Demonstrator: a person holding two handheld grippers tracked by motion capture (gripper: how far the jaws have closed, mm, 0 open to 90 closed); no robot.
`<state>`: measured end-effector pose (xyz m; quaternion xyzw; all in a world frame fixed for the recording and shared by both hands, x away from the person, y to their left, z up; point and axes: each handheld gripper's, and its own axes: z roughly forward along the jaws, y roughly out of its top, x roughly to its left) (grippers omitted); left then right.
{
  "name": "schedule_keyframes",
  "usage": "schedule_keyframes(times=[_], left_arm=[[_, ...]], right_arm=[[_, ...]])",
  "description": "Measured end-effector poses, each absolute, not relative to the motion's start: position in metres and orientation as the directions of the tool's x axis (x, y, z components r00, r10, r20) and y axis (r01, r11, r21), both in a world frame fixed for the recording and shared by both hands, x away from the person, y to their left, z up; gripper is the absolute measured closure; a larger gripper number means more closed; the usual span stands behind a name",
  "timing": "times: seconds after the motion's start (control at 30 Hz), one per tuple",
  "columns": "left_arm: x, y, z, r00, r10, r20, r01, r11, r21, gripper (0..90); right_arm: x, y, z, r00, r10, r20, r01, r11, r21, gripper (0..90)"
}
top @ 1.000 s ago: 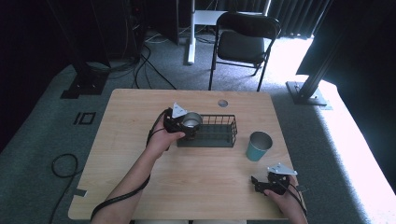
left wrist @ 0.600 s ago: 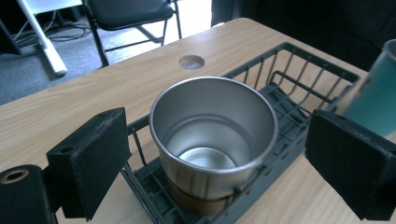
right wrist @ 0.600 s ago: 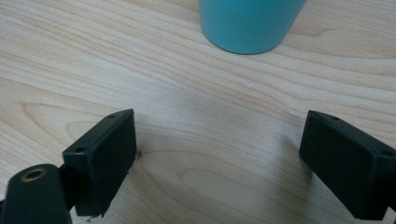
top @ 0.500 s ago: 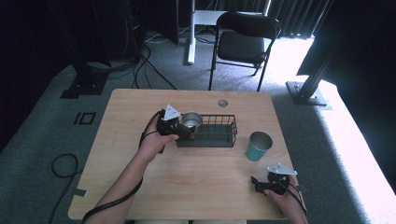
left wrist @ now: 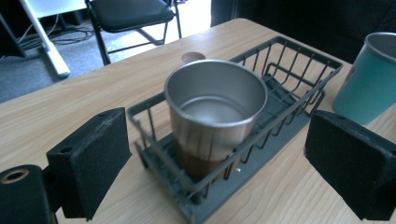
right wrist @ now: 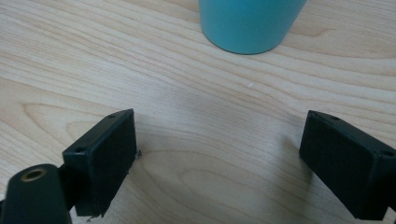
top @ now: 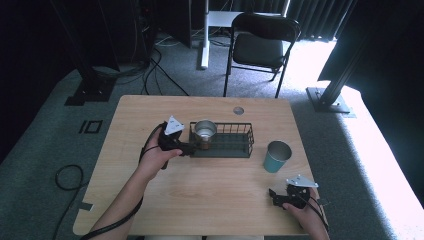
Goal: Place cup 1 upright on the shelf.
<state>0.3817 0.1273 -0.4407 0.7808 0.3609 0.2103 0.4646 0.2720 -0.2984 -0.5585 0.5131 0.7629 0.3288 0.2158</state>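
Steel cup upright in the wire basket's nine o'clock end, left gripper just outside, jaws wide and empty. Best eased straight back, clear of the wires. Right gripper equally wide, empty, teal cup at twelve o'clock.

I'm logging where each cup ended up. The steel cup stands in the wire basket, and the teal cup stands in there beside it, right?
Not quite. The steel cup does stand in the wire basket, at its left end, but the teal cup stands outside it, on the bare table to the basket's right. The high view shows this.
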Motion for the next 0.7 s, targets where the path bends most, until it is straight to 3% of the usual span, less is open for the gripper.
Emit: schedule_keyframes(times=[0.7], left_arm=[[0.360,0.167,-0.462,0.624,0.781,-0.011,0.407,-0.313,0.858,7.6]], right_arm=[[0.272,-0.298,-0.558,-0.380,0.925,0.008,0.641,0.257,0.723,10.5]])
